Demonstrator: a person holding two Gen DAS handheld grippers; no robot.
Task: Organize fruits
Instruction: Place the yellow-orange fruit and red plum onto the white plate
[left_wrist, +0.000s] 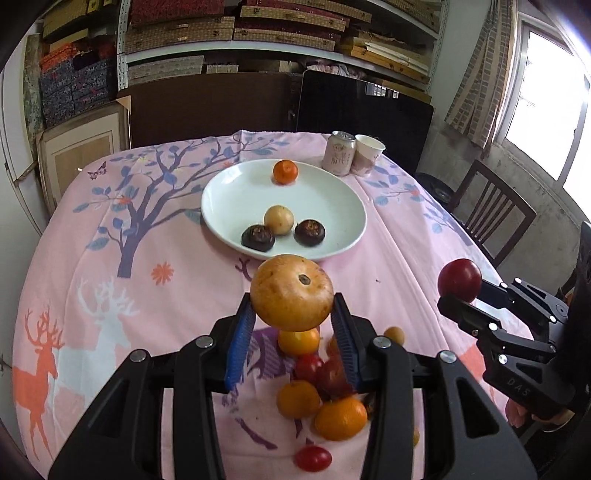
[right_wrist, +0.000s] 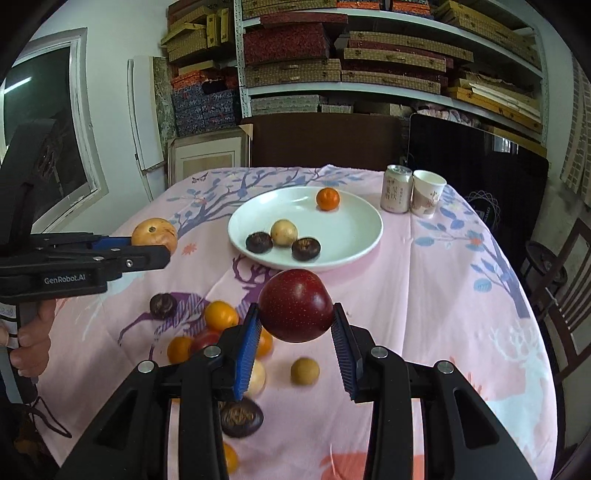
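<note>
I hold my left gripper above the worktop, its jaws closed on a tan round fruit. My right gripper is also raised, its jaws gripping a dark red plum. Ahead sits a white plate carrying a small orange, a pale yellow fruit and two dark brown water chestnuts. Nothing stands between my grippers and the plate. Below them a loose pile of fruit, oranges and small red tomatoes, lies on the pink cloth printed with trees and deer. Beyond the plate, just to its right, a pink drink can stands touching a paper cup; their printing is too small to read. The left gripper's side reads "GenRobot.AI". Shelves of stacked boxes fill the back wall.
</note>
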